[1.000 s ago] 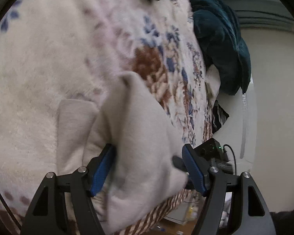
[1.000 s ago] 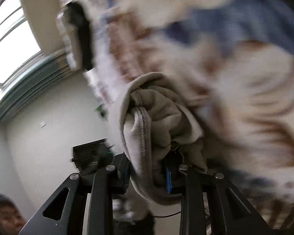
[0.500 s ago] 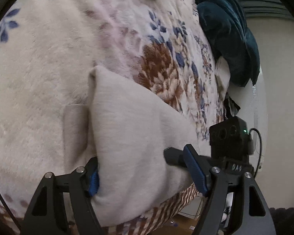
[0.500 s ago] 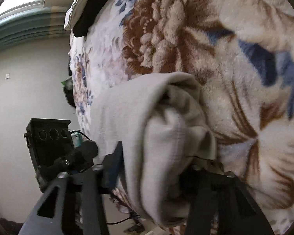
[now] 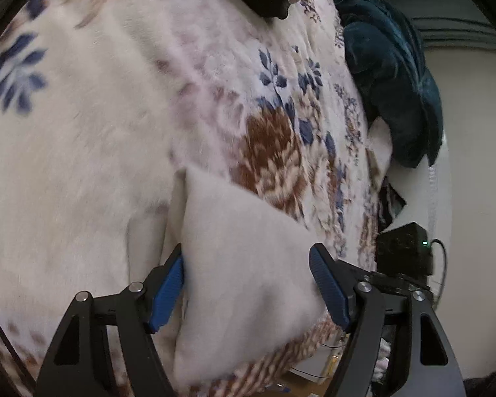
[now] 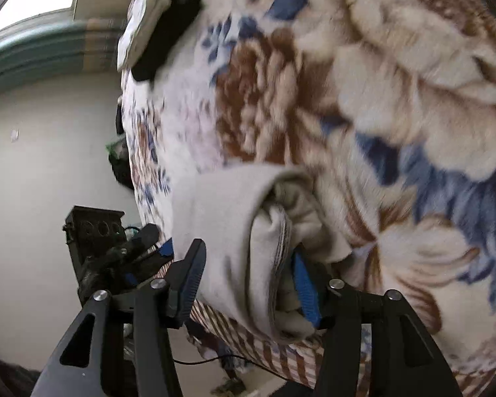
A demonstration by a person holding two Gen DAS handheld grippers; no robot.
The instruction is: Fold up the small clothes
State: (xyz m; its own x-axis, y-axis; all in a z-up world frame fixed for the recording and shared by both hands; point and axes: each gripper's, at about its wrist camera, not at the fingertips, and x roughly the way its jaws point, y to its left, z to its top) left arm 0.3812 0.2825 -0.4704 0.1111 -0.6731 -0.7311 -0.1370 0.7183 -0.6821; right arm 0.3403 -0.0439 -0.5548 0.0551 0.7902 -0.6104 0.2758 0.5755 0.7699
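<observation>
the folded beige cloth (image 5: 244, 264) lies on the flowery blanket (image 5: 115, 132), near its edge. the left gripper (image 5: 248, 284) has its fingers wide apart, one on each side of the cloth. the right gripper (image 6: 248, 281) is opening, with the cloth's thick end between its blue pads (image 6: 304, 287).

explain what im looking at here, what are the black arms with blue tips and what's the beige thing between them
Those are two handheld grippers; a person holds one in each hand, each with a fisheye camera looking along its fingers. One picture comes from the left gripper, the other from the right gripper. Both point down at a bed covered by a floral fleece blanket. The beige thing is a small folded garment near the bed's edge. It sits between both grippers' blue pads. The right gripper's jaws are opening, letting go of its end. A dark teal blanket lies further back.
</observation>
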